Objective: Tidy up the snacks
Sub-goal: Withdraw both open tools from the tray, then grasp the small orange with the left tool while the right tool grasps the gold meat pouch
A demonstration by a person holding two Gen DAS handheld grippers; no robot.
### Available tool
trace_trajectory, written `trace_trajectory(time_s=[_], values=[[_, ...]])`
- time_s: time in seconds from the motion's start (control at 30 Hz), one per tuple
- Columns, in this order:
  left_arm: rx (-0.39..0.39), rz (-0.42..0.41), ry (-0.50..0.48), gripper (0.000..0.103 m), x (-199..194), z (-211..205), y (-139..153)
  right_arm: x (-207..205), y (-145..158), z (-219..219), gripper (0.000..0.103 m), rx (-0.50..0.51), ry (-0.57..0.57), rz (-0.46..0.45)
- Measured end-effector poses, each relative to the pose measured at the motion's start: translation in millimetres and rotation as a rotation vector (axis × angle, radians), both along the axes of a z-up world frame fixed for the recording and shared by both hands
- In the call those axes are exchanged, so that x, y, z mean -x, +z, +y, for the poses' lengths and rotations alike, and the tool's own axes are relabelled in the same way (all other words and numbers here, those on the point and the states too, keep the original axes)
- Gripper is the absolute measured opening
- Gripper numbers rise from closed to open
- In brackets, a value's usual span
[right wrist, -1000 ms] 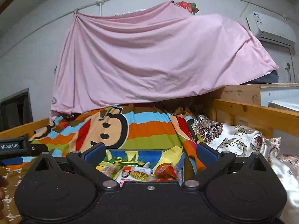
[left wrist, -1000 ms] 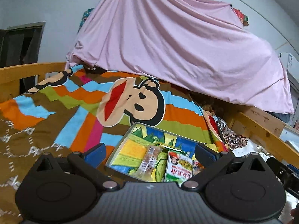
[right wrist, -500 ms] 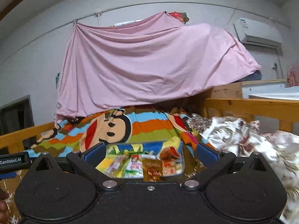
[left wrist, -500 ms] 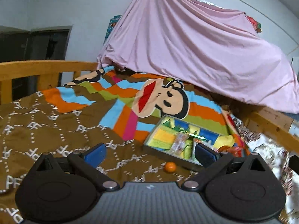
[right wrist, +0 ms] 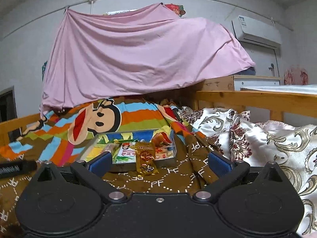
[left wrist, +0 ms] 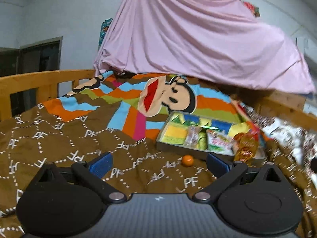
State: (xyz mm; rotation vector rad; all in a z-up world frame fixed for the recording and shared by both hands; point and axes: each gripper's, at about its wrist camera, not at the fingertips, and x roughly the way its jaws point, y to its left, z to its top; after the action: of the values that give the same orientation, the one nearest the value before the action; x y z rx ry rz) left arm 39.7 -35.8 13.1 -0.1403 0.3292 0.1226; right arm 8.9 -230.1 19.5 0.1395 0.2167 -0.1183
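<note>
We log both claws as released, holding nothing. The left claw (left wrist: 158,161) hovers low over the brown blanket (left wrist: 59,138), blue pads wide apart. The right claw (right wrist: 158,160) is likewise spread above the same blanket.

The snacks sit on the bed in a shallow tray (left wrist: 174,147), which rests on the blanket just below the monkey print (left wrist: 168,97). In the tray we make out a clear packet (left wrist: 191,136) and a green-and-white packet (left wrist: 218,141); a gold packet (left wrist: 245,148) lies at the tray's right end. In the right view the gold packet (right wrist: 145,158) hangs over the tray's (right wrist: 168,160) near wall, its lower half on the blanket. A small orange ball (left wrist: 187,160) lies on the blanket just in front of the tray, apart from it (fruit or sweet, we cannot tell).

Around: a pink sheet (left wrist: 198,43) drapes over the head of the bed, a wooden rail (left wrist: 39,81) runs on the left, and floral pillows (right wrist: 257,138) crowd the right side beside a second rail (right wrist: 257,99). An air conditioner (right wrist: 255,30) is on the wall.

Hidden or unclear: the tray's right corner is blurred in the left view, packet labels are unreadable, and a black bar (right wrist: 17,167) at the right view's left edge is cut off.
</note>
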Motion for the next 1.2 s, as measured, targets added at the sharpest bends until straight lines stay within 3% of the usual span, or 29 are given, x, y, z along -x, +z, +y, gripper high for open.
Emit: trace_trajectory(time_s=[0.17, 0.37, 0.47, 0.6, 0.8, 0.87, 1.03, 1.2], values=[[-0.007, -0.03, -0.034, 0.102, 3.6, 7.9, 4.9, -11.8, -5.4, 5.0, 0.103, 0.011, 0.043, 0.078], [-0.162, -0.106, -0.048, 0.102, 7.6, -3.4, 5.5, -20.9, -10.0, 10.7, 0.103, 0.029, 0.053, 0.132], [-0.208, -0.059, -0.048, 0.102, 0.5, -10.6, 2.1, -24.1, -11.7, 12.2, 0.102, 0.039, 0.057, 0.156], [-0.173, 0.008, -0.043, 0.103, -8.5, -8.5, -6.8, -28.8, -13.0, 12.3, 0.102, 0.036, 0.062, 0.175], [-0.317, 0.102, -0.051, 0.103, -19.3, -16.3, -18.6, -35.8, -14.0, 11.5, 0.103, 0.002, 0.118, 0.21], [-0.303, 0.106, -0.056, 0.103, -20.2, -15.5, -19.8, -38.5, -14.3, 13.4, 0.102, 0.005, 0.136, 0.222], [-0.158, 0.137, -0.055, 0.103, -31.8, -3.7, -21.4, -48.6, -15.5, 13.8, 0.102, -0.017, 0.155, 0.251], [-0.149, 0.209, -0.046, 0.103, -47.0, -3.8, -21.8, -59.3, -19.2, 7.6, 0.103, -0.066, 0.143, 0.299]])
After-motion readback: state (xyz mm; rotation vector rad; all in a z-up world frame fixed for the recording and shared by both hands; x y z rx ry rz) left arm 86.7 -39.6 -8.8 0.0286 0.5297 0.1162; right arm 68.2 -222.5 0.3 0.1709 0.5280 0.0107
